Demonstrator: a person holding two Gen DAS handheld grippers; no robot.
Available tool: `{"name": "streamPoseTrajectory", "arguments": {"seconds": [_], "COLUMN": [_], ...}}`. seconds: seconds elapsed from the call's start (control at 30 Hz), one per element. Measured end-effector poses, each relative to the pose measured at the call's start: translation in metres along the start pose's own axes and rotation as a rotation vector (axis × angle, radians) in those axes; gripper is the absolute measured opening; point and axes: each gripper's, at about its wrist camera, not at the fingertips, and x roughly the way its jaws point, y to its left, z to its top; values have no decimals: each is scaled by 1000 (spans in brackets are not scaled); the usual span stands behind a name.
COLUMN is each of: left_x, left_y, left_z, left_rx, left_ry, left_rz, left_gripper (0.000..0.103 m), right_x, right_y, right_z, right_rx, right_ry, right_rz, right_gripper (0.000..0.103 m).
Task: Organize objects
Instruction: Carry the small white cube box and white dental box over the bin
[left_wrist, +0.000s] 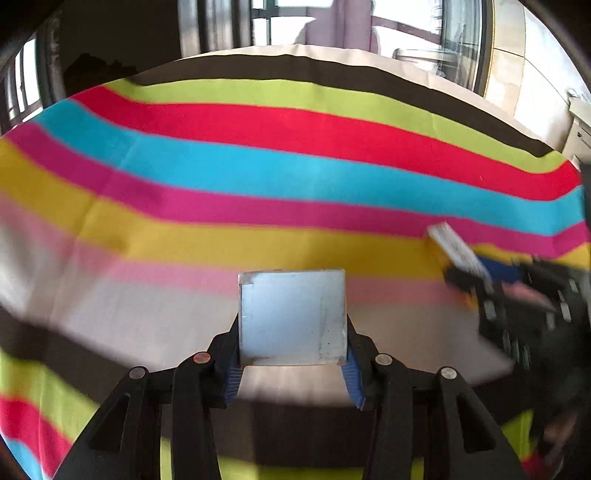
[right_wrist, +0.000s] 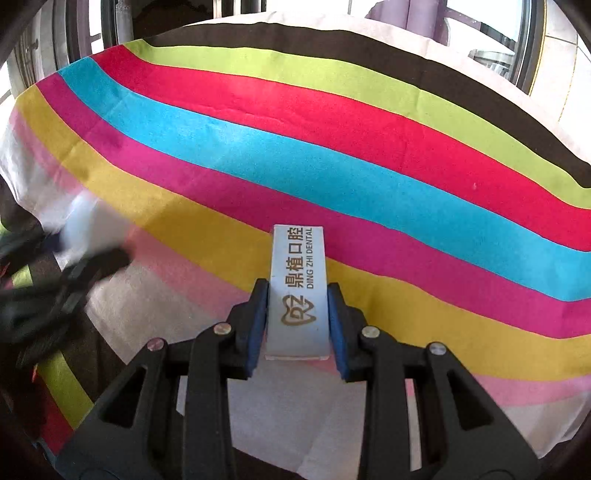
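My left gripper (left_wrist: 292, 334) is shut on a pale blue-grey square box (left_wrist: 291, 310), its blue pads pressing on both sides of it above the striped tablecloth (left_wrist: 258, 166). My right gripper (right_wrist: 297, 295) is shut on a narrow white box (right_wrist: 298, 258) printed "DING ZHI DENTAL", held lengthwise between the pads. In the left wrist view the right gripper (left_wrist: 517, 310) shows blurred at the right edge with its narrow white box (left_wrist: 458, 247). In the right wrist view the left gripper (right_wrist: 70, 277) is a blur at the left edge, with its pale box (right_wrist: 88, 225).
The cloth (right_wrist: 332, 177) runs in bands of green, red, blue, magenta, yellow, pink and white, with a dark brown band at the far edge. Beyond the table are windows (left_wrist: 288, 22) and a purple curtain (left_wrist: 343, 26). No other loose objects show on the cloth.
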Motion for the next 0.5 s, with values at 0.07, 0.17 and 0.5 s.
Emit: {"name": "streamPoseTrajectory", "arguments": {"seconds": [0.07, 0.17, 0.5], "left_x": [-11, -18, -67], "left_y": [4, 9, 7], "left_z": [-9, -20, -62], "left_rx": [-6, -27, -19], "left_ry": [2, 19, 46], "left_rz": [10, 6, 42], "left_gripper": [46, 46, 46], "right_x": [1, -3, -46], "right_y": [0, -1, 5], "right_z": [0, 0, -34], "right_rx": [0, -7, 41], "right_ry": [0, 0, -8], "right_rz": [0, -7, 2], "right_gripper": [34, 34, 34]}}
